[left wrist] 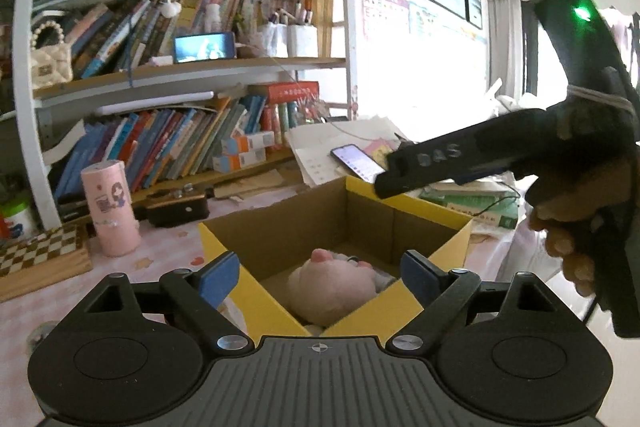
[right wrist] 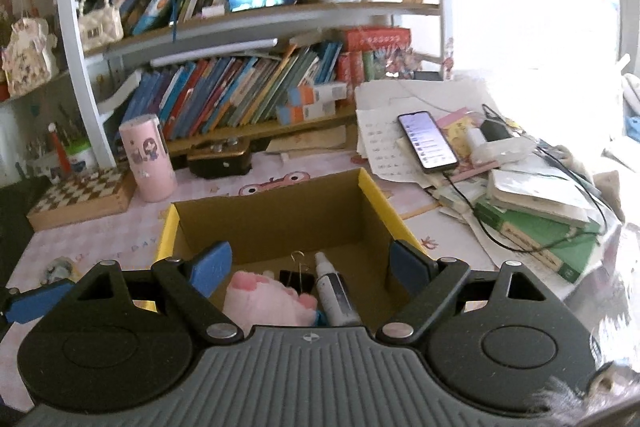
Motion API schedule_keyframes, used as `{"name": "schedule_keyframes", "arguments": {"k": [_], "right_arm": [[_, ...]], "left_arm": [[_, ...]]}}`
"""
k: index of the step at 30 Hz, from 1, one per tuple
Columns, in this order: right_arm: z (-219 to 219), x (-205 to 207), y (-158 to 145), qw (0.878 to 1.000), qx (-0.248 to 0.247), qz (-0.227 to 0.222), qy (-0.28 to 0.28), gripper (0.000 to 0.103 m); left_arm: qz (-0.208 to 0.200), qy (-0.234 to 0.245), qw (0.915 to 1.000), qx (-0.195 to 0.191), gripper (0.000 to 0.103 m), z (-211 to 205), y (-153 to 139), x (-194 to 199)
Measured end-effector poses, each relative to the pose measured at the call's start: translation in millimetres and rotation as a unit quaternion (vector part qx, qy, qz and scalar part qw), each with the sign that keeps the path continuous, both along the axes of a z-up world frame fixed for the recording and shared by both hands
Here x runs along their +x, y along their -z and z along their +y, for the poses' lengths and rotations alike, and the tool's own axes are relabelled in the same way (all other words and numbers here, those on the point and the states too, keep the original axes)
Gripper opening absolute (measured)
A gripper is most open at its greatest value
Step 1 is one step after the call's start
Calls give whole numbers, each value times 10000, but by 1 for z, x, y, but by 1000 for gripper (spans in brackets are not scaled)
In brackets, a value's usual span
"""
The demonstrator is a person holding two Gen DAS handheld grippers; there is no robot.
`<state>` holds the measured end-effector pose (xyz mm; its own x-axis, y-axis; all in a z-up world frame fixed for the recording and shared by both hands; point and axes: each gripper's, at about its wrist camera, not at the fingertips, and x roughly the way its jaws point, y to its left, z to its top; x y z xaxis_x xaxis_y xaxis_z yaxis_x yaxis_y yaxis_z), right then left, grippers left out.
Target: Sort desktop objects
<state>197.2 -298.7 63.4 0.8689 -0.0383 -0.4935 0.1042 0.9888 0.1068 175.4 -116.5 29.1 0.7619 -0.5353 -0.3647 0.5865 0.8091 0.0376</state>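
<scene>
A: What does the left wrist view give that the right one lacks?

B: On the left a pink cylinder (left wrist: pixel 110 209) stands on the desk, then the cardboard box (left wrist: pixel 276 227) with a pink plush toy (left wrist: pixel 334 285) lying inside it. At the far right comes the thing only this view has: the person's right hand (left wrist: pixel 576 227) wrapped around the dark handle of the right gripper, whose body reaches in over the far right corner of the box. A green light (left wrist: pixel 582 14) glows on its upper part.

A: And the right wrist view?

B: It looks deeper into the box (right wrist: pixel 276 215). Beside the plush toy (right wrist: pixel 268 297) lie a black binder clip (right wrist: pixel 297 277) and, right of that, a small spray bottle (right wrist: pixel 334 291). None of the clip or bottle shows from the left wrist. Further right, a phone (right wrist: pixel 427 141) with a lit screen rests on a stack of papers and books.

A: The jaws?

B: The left gripper (left wrist: pixel 320 273) stands wide, nothing between its blue pads, aimed down into the box. The right gripper (right wrist: pixel 310 267) is spread wide as well, empty, tilted down over the near edge of the box, above the toy, not touching it.
</scene>
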Motion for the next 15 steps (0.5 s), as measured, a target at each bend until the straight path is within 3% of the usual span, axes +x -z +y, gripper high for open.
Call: {"name": "schedule_keyframes", "arguments": {"k": [15], "right_arm": [[29,-104,14,9995,-47,-34,320,85]], "left_arm": [[265,-362,9990,-17,91,51,7,-63]]}}
